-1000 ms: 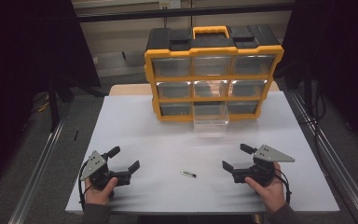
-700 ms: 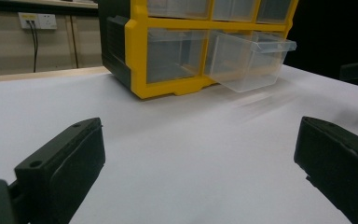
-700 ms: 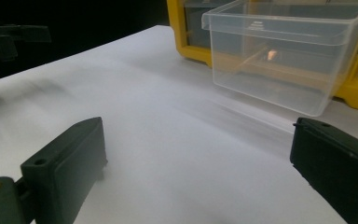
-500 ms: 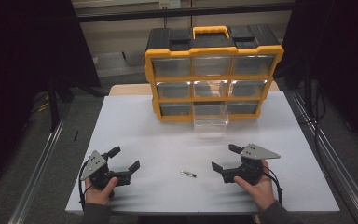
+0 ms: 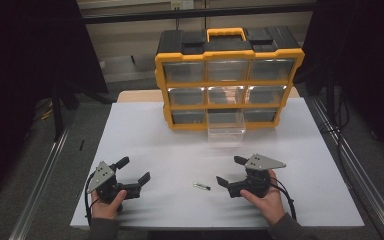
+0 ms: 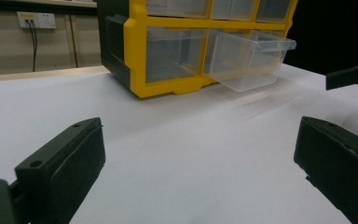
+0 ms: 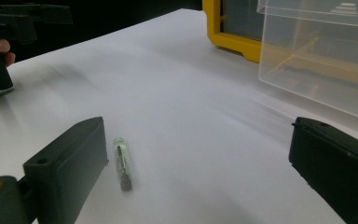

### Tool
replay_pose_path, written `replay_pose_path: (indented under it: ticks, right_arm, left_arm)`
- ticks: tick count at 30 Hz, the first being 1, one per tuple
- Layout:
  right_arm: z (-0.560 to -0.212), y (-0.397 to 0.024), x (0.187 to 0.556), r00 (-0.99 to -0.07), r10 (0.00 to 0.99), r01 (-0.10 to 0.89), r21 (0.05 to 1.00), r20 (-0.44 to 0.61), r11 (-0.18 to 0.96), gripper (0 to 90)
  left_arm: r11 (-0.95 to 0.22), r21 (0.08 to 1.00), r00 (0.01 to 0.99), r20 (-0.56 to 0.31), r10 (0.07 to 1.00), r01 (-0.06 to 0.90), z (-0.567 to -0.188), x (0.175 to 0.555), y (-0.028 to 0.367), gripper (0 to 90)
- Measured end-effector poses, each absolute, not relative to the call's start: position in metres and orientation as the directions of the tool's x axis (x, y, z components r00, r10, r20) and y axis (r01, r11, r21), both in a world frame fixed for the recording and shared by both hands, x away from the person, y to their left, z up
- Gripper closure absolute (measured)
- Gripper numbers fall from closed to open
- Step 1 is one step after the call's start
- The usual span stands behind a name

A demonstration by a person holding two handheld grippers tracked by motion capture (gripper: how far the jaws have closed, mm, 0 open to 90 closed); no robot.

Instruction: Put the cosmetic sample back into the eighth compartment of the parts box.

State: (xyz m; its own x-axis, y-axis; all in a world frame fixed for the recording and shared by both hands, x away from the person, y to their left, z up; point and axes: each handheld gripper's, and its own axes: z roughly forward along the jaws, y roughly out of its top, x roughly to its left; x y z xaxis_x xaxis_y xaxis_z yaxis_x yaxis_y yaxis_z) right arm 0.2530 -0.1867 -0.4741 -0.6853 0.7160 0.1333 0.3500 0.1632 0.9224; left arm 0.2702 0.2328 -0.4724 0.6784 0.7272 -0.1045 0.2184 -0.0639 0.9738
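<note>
Right hand-held gripper (image 5: 229,171) nearer one vial (image 5: 200,186)

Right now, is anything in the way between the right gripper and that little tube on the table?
No, nothing visible is. The right gripper has its jaws open, and the small clear tube lies flat on the bare white table just beside one jaw, with open space around it.

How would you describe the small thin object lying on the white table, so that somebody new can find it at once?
Start at the yellow and black drawer cabinet at the far side of the white table, then come down to the near edge between the two black grippers. The small clear tube with a dark tip lies flat there, just beside the right gripper. It is the only loose item on the tabletop.
</note>
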Motion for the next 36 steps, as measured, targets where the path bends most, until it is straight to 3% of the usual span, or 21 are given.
replay_pose_path:
  ticks: [25, 36]
  right_arm:
    - [-0.479, -0.156, 0.263, -0.734, 0.666, 0.389, 0.886, 0.132, 0.253, 5.4]
    - [-0.482, -0.146, 0.267, -0.756, 0.633, 0.431, 0.854, 0.166, 0.29, 13.7]
  left_arm:
    - [-0.074, 0.974, 0.679, -0.095, 0.728, 0.216, -0.472, 0.271, 0.233, 1.9]
    - [-0.067, 0.974, 0.678, -0.102, 0.728, 0.218, -0.473, 0.271, 0.232, 1.9]
